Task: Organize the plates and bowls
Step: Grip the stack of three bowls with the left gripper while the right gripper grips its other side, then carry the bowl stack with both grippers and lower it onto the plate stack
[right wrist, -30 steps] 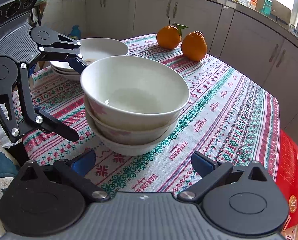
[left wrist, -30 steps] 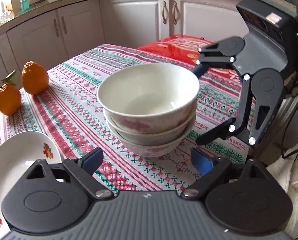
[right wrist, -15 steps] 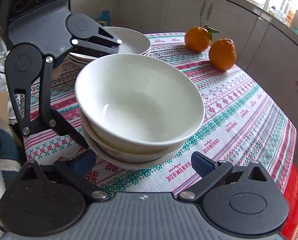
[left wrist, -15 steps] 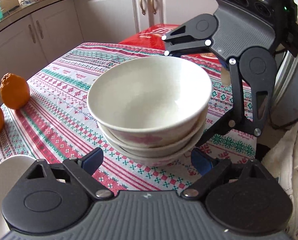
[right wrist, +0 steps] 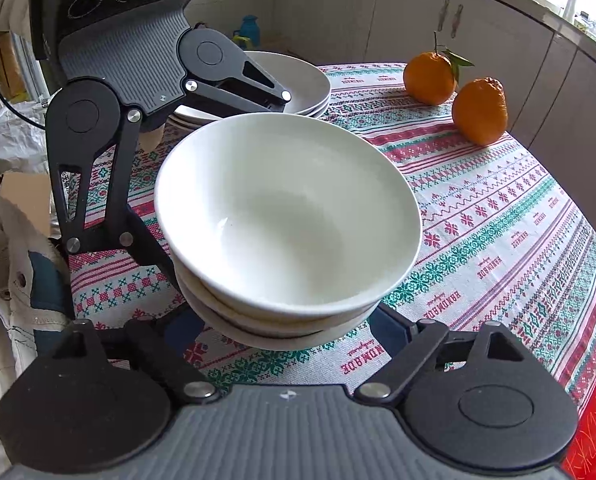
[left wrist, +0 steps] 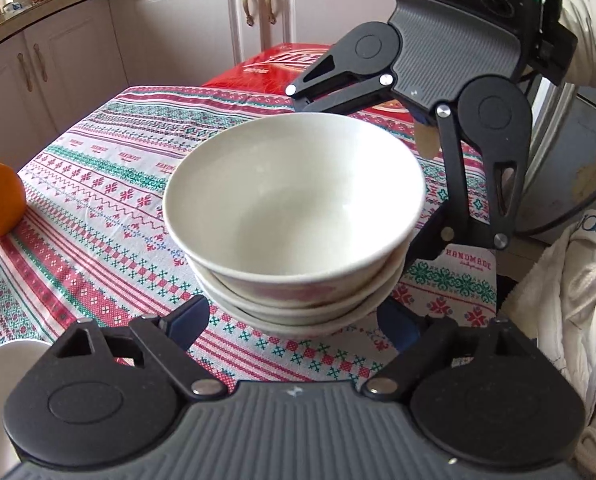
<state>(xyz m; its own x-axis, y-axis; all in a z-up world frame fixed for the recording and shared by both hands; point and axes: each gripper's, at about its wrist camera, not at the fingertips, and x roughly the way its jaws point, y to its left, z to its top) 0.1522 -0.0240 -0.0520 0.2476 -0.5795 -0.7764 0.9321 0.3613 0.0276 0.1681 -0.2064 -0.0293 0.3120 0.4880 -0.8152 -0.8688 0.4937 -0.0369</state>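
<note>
Three white bowls (left wrist: 294, 216) sit nested in one stack at the centre of a patterned tablecloth (left wrist: 98, 168). The left gripper (left wrist: 294, 320) straddles the stack's base from six o'clock; the right gripper (right wrist: 286, 328) does the same from the opposite side. Both jaws have just been closing around the stack; whether the pads press yet, I cannot tell. The glazed ceramic looks heavy, slippery and breakable, so grip low under the bottom rim. Stacked plates (right wrist: 310, 84) and two oranges (right wrist: 478, 112) lie beyond.
</note>
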